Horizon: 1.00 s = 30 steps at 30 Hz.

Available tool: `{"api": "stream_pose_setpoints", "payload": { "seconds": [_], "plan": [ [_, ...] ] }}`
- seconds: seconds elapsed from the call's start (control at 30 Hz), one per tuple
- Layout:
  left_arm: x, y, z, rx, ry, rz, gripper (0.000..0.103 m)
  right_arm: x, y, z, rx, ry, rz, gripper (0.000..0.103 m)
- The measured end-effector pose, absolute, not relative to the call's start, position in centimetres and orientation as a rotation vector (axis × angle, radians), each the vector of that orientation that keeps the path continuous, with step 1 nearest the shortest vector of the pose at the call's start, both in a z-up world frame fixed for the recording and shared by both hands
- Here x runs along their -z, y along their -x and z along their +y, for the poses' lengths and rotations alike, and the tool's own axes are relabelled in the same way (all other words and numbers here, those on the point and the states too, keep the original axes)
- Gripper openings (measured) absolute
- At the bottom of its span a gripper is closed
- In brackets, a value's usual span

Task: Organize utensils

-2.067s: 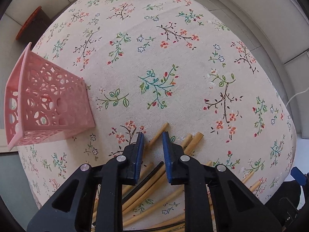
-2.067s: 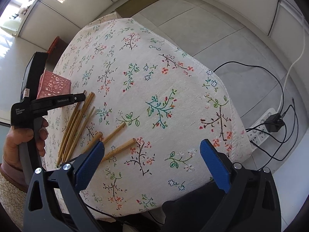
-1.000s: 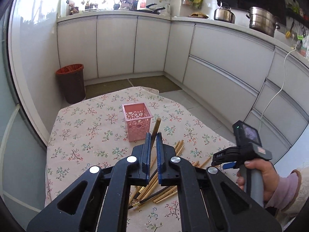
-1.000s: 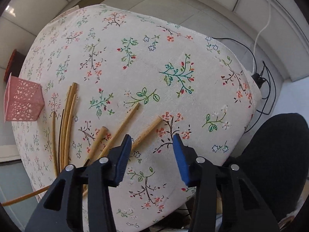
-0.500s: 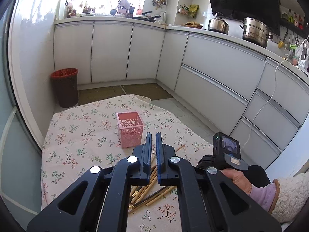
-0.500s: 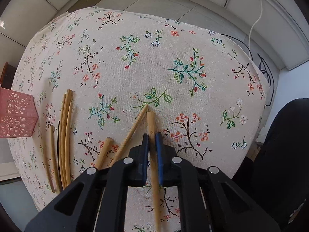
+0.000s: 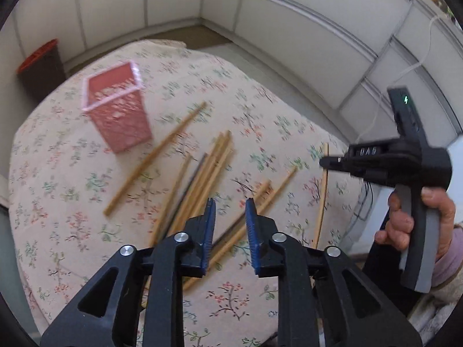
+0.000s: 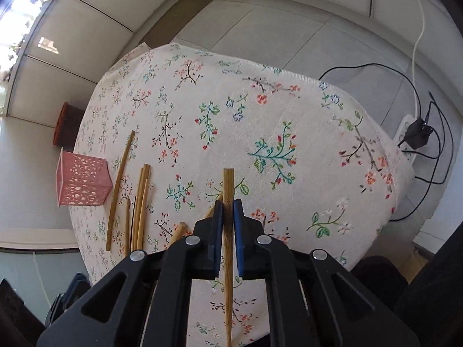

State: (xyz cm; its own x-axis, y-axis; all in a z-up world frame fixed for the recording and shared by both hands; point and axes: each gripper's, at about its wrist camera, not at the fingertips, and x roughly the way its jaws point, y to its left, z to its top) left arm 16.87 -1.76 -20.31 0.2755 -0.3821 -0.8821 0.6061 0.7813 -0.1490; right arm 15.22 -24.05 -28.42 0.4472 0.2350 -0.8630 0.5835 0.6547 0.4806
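Your right gripper is clamped on one chopstick, lifted off the tablecloth. It's probably light, stiff and slick, so hold near the thick end. Left gripper hangs open over the loose chopsticks; basket sits far left.

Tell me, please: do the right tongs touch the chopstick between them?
Touching. In the right wrist view, the right tongs are closed on the chopstick; both blue pads press against its sides with no gap visible.
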Motion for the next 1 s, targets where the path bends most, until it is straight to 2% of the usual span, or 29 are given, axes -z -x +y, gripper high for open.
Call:
{"api": "stream_pose_setpoints", "payload": {
  "seconds": [0.3, 0.57, 0.63, 0.67, 0.73, 0.8, 1.0],
  "plan": [
    [24.8, -17.7, -13.5, 0.781, -0.539, 1.146, 0.029, 29.1, -14.0, -27.5, 0.244, -0.899, 1.102, 0.008],
    [28.3, -18.5, -15.4, 0.834, -0.619, 1.225, 0.029, 31.2, -13.9, -29.8, 0.265, -1.001, 1.134, 0.008],
    [28.6, -18.1, -15.4, 0.849, -0.657, 1.194, 0.029, 31.5, -14.0, -29.7, 0.265, -1.010, 1.143, 0.008],
    [28.4, -17.7, -15.3, 0.853, -0.672, 1.180, 0.028, 31.6, -14.0, -29.6, 0.264, -1.009, 1.146, 0.008],
    [28.5, -17.7, -15.1, 0.842, -0.676, 1.161, 0.013, 31.6, -14.0, -29.4, 0.263, -1.006, 1.146, 0.008],
    [28.5, -17.9, -14.8, 0.837, -0.651, 1.147, 0.006, 31.4, -14.0, -29.3, 0.261, -1.003, 1.141, 0.008],
    [25.7, -17.1, -11.6, 0.784, -0.574, 1.059, 0.004, 28.5, -14.0, -27.3, 0.185, -0.952, 1.081, 0.008]
  ]
}}
